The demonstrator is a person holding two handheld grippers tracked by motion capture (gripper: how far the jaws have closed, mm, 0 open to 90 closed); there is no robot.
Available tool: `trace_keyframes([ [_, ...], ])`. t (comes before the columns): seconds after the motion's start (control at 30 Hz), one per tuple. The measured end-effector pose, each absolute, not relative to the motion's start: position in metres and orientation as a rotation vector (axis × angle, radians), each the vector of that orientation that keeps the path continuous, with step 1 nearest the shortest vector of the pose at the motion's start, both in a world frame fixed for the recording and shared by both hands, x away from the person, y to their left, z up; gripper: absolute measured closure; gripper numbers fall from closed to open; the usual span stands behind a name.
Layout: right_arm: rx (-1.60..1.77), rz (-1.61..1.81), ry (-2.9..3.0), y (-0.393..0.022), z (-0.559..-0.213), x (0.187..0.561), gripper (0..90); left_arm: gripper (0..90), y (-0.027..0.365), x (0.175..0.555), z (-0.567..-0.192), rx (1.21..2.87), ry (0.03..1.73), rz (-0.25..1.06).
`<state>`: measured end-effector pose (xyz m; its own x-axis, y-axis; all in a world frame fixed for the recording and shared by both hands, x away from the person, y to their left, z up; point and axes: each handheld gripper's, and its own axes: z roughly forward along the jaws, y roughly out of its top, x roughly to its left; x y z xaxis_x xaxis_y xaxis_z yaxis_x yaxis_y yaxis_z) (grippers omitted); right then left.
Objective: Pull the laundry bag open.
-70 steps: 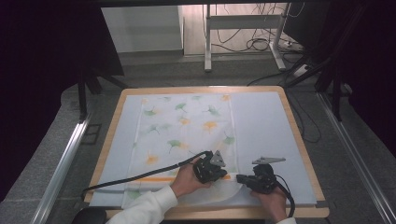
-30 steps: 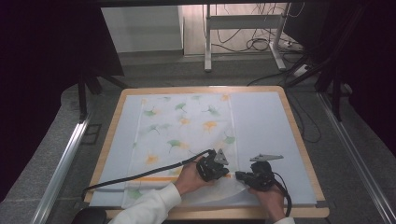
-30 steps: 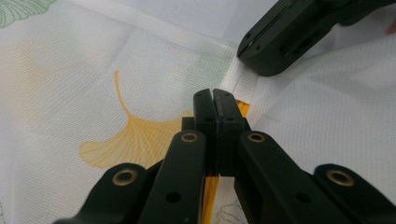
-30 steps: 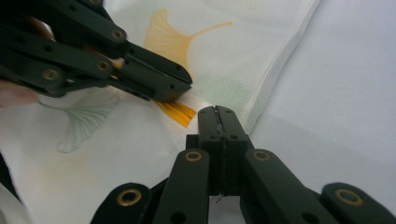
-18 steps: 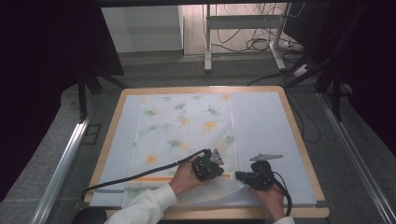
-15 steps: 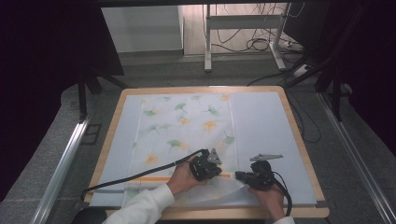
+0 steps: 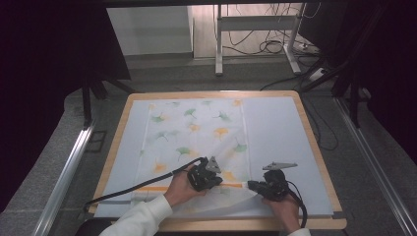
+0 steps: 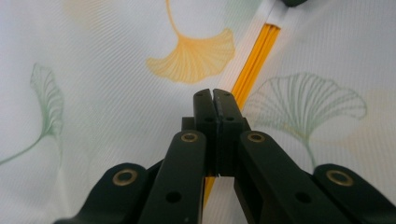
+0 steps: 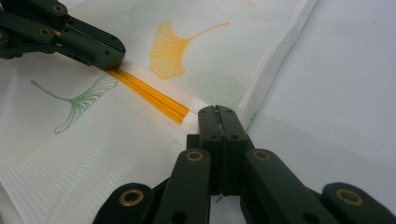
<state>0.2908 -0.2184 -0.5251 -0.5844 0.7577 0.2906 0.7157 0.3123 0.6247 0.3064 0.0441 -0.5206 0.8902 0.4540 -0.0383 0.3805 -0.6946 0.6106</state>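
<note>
**Left gripper slides along the zipper of the ginkgo-print bag**

Your wooden-rimmed table (image 7: 314, 147) carries a pale blue mat (image 7: 275, 132), and on it lies the task's thing: a long white mesh bag (image 7: 196, 132) printed with green and orange ginkgo leaves, stretching from the far edge of the mat to the near one, left of centre.

Near its front end runs an orange zipper (image 9: 149, 95), crossing the bag from side to side. Both your hands work on that line.

Your right gripper (image 7: 256, 186) is clenched, jaws pressed together at the bag's right end of the zipper, where the white tape meets the mesh edge; it looks pinched on the fabric there, though the cloth between the pads is hidden. It has kept its place over the last second.

Your left gripper (image 7: 212, 182) is likewise clamped tight, its tips sitting on the orange zipper line; whether it holds the slider I cannot tell. Compared with a second ago it has shifted leftward, away from the right gripper, so more orange shows between the two.

That suggests the zip is being drawn along while the right end is anchored; most of its length still lies to the left.
</note>
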Motion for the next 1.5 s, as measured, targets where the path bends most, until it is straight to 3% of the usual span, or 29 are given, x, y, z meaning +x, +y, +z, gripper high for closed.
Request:
trace_keyframes([
  [1.5,1.383,1.138,2.501,-0.218,-0.525,0.29,89.8,90.0,0.111,0.297,-0.524,2.389,0.737,0.167],
])
